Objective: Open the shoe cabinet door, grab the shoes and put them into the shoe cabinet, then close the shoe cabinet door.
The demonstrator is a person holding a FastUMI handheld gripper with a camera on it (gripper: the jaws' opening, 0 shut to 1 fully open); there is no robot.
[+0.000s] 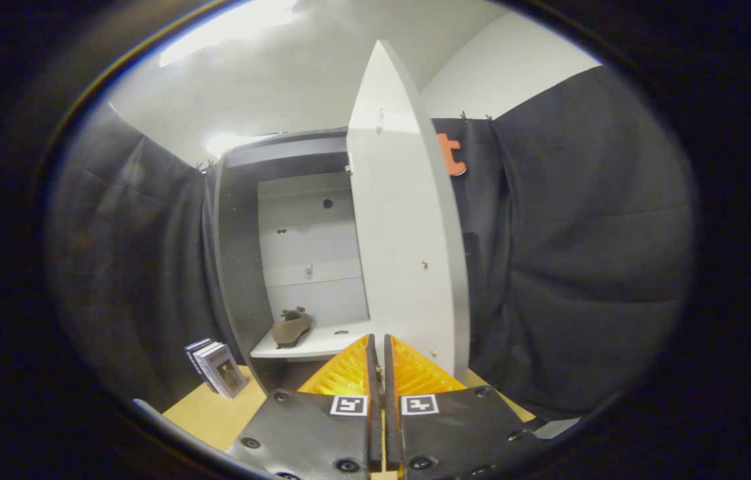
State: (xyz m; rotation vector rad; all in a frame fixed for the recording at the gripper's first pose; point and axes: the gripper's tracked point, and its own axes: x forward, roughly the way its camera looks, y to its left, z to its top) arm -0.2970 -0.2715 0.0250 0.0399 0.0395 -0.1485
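Note:
The shoe cabinet (242, 267) stands ahead with dark sides and a pale back panel. Its white door (402, 233) is swung open toward me, edge-on just right of the opening. A brown shoe (291, 328) lies on the cabinet's white bottom shelf (322, 343), leaning against the left part of the inside. My gripper (378, 343) sits just in front of the door's lower inner face. Its two fingers are pressed together with only a thin slit between them and nothing held.
A few books (216, 367) stand on the wooden floor (215, 413) just left of the cabinet's base. Black cloth walls close in on both sides. A white ceiling with a bright light is overhead.

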